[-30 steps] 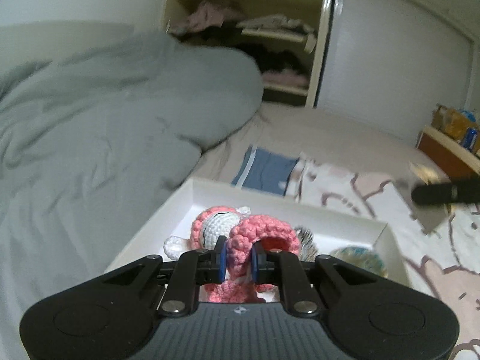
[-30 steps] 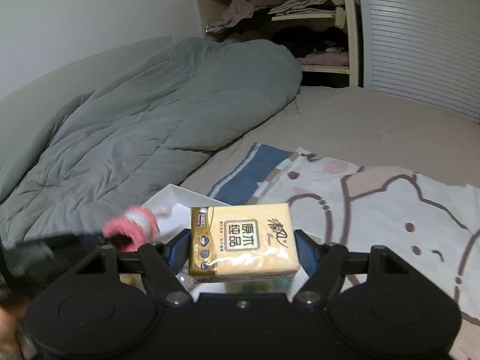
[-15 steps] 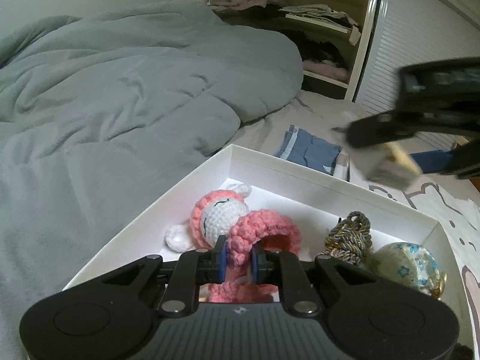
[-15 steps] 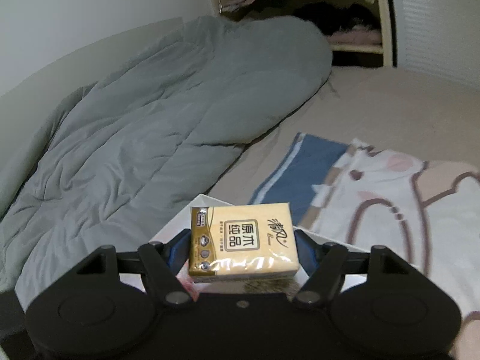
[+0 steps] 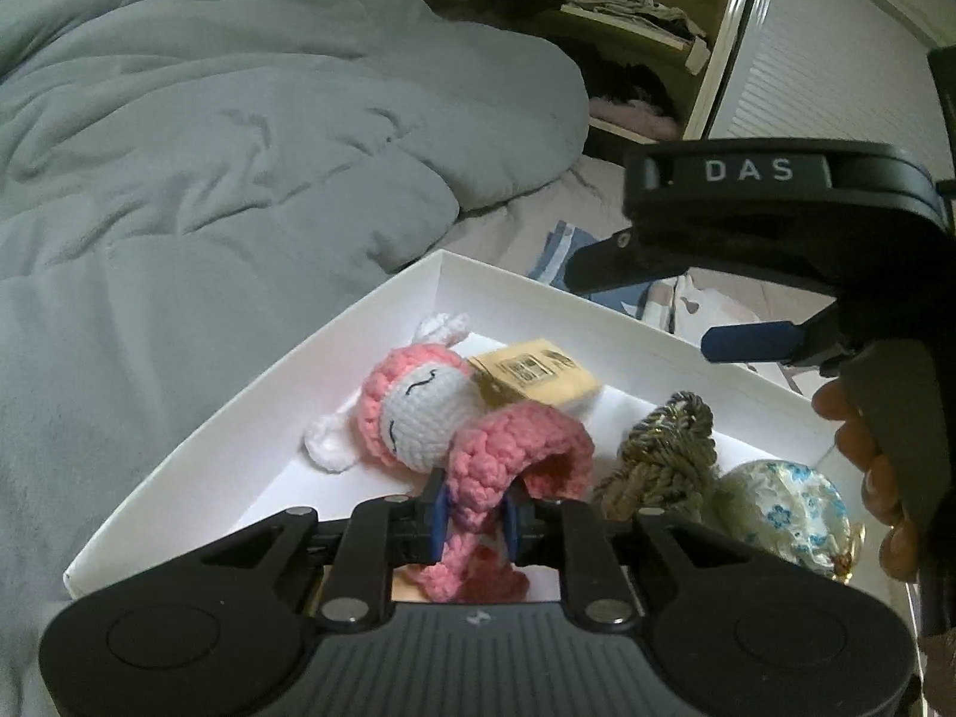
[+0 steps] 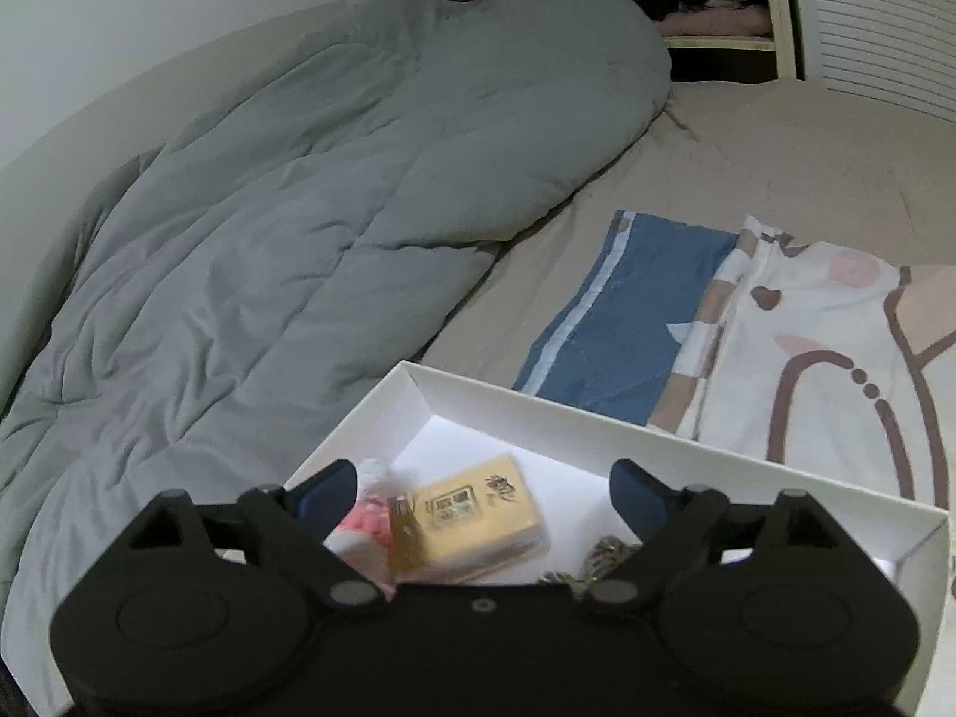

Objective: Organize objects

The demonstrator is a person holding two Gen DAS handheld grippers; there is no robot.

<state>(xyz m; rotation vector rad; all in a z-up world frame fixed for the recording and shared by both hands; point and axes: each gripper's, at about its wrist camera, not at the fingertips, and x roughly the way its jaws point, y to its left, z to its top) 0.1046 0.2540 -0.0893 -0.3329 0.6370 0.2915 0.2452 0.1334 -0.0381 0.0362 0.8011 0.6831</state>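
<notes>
Tissue pack (image 6: 478,511), yellow, lies flat in white box (image 5: 370,322) on the bed, just right of crochet doll (image 5: 418,412) head, touching it. Right gripper (image 6: 478,490) above the pack, fingers (image 6: 325,493) just been opening, now spread wide w/ pack below them, pads not touching it. Left gripper (image 5: 472,517) fingers (image 5: 436,514) clamped on the doll's pink crochet part at near side of box. Braided cord knot (image 5: 663,460) and round floral ornament (image 5: 788,514) sit in right part of box. Grey duvet (image 6: 299,209) left/far; patterned cloth (image 6: 806,352) beyond the box on the right. A hand (image 5: 878,478) grips right gripper's handle.
</notes>
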